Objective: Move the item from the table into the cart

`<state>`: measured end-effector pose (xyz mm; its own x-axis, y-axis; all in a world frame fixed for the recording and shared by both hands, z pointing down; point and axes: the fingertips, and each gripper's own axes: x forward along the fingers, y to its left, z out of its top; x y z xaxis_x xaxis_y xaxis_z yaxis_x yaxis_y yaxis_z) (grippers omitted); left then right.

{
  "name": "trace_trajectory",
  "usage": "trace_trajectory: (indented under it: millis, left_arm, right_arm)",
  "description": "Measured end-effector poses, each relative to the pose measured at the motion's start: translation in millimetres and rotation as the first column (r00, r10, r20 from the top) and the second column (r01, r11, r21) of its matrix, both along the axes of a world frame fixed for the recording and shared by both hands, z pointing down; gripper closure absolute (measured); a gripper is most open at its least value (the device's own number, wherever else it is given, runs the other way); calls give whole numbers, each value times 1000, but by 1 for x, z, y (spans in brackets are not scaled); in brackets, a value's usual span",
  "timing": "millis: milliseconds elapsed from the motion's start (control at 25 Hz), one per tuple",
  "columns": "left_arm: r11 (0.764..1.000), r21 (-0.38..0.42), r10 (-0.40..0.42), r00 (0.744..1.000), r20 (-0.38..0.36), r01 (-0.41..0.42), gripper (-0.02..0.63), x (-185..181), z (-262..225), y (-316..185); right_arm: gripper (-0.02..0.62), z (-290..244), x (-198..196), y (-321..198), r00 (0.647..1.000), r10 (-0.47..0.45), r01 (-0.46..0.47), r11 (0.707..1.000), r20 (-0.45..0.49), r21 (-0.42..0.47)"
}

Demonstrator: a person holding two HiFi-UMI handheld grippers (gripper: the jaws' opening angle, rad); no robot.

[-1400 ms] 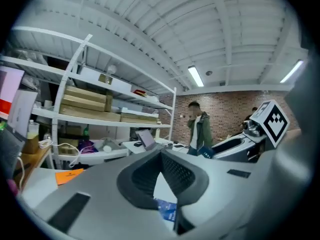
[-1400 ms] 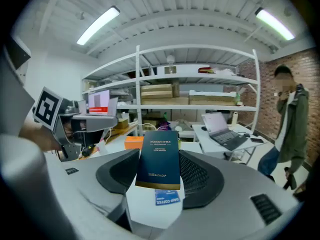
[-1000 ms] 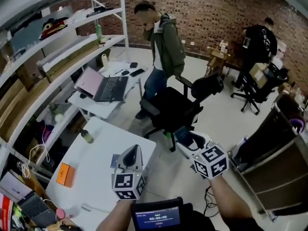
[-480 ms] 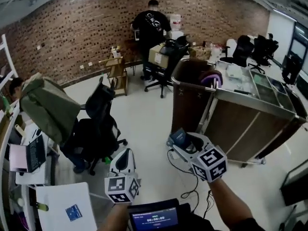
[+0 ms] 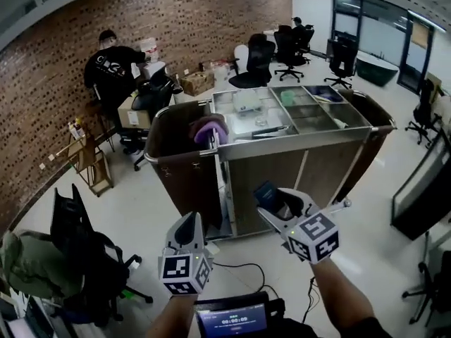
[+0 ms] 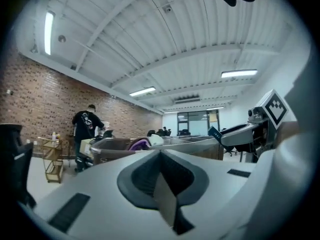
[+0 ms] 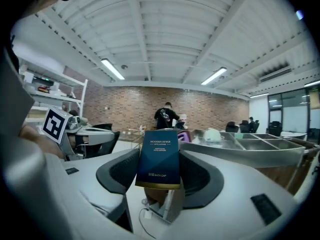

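One dark-blue flat cardboard packet [image 7: 159, 156] stands pinched between the right gripper's [image 7: 160, 176] jaws. The left gripper's [image 6: 162, 176] jaws are pressed together, empty. One brown steel-topped cart [image 5: 331, 166] stands at twelve o'clock.

The blue packet [image 7: 159, 158] carries the only print I can read. "MODERN STYLE" stands in pale capitals near its top. "BATH CAP" stands low down, just above the gold band at its bottom edge. A finer line under the heading is too small to make out.

One cube [image 5: 313, 236] and the other cube [image 5: 184, 273] show black-and-white square code patterns, without letters. The small screen [image 5: 231, 320] shows a row of digits, too small to read. Pale print across the back of a person's black shirt [image 5: 113, 65] is illegible.
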<state>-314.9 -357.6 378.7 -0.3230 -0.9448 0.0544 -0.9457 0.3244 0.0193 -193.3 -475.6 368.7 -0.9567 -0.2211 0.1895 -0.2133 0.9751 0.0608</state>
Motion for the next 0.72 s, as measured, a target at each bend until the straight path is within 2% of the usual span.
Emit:
trace_trajectory:
  millis: [160,360,560,720]
  left_arm:
    - [985,15,173,985,24,-174,597,-9,-8,-102]
    - [954,39,296,954,46,-298,597,-5,-22,-202]
    - [929,48,363,929,69,-366,597,20,-34,-300]
    - [926,28,373,924,85,-376,597,42,-37,-395]
  right_arm:
    - [359,-10,16,-90,980,194,-194,981,31,-2]
    - [359,-22,43,-177,940,340,-341,940,32,21]
    - [359,-34,69,-271,914,404,-406,913,37,36]
    - [359,-34,81,-367,923,383,-384,923,30,34]
